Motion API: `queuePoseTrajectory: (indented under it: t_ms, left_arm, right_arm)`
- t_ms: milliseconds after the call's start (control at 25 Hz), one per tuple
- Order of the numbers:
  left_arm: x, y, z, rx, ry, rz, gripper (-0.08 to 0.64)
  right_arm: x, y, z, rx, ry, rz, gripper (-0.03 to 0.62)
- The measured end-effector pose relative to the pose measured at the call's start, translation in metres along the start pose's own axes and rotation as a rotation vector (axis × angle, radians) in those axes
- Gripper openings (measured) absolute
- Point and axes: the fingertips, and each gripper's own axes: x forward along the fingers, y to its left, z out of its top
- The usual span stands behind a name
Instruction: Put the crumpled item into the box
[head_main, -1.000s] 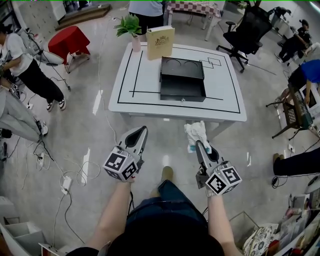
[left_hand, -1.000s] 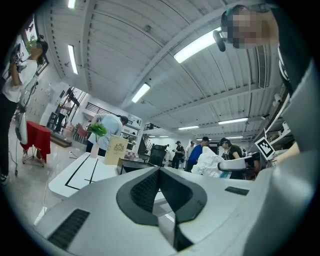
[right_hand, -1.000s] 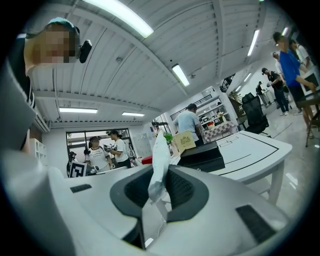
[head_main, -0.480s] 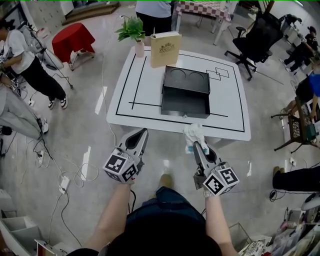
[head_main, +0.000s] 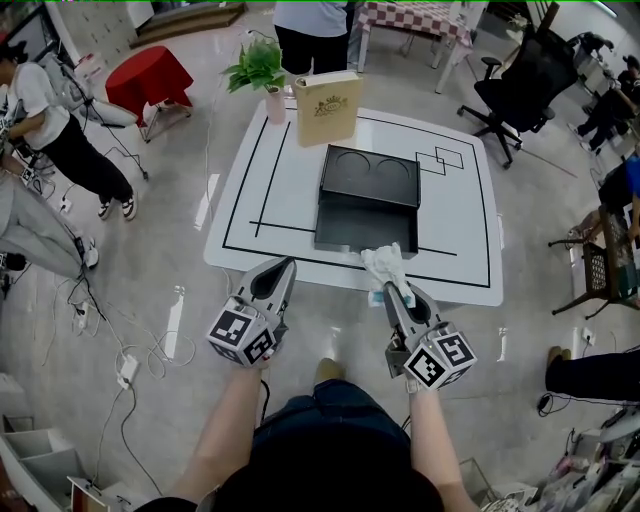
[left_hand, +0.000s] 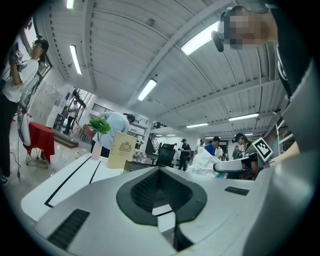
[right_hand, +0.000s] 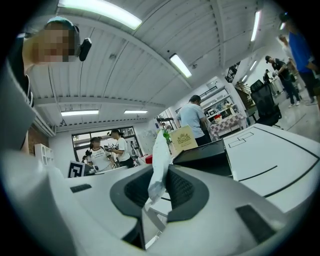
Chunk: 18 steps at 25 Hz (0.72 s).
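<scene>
Now: crumpled item held at the table's edge

My right gripper (head_main: 393, 290) is clamped on the white crumpled item (head_main: 386, 264), which sticks up from between its jaws. In the head view, the item overlaps the near edge of the table (head_main: 262, 190), just short of the black box (head_main: 366, 180). My left gripper (head_main: 281, 268) hangs alongside, jaws together and empty. A book (head_main: 327, 108) and a plant (head_main: 258, 66) stand beyond the box.

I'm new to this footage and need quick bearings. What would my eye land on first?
The crumpled white item, pinched in the right gripper at the table's near edge. Next, the open black box in the middle of the white table with black lines, a tan book and a potted plant standing behind it.
</scene>
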Motion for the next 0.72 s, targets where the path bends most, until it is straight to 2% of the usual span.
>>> queuePoseTrajectory:
  t_ms: [360,720]
  left_arm:
    - [0.034,0.005,-0.003,0.004,-0.004,0.012,0.012]
    - [0.053,0.004,-0.015,-0.009,0.014,0.007,0.012]
  right_arm:
    - [0.018,-0.028,0.009,-0.013,0.018,0.029,0.060]
    - [0.020,-0.047,0.007,0.000,0.025,0.021,0.060]
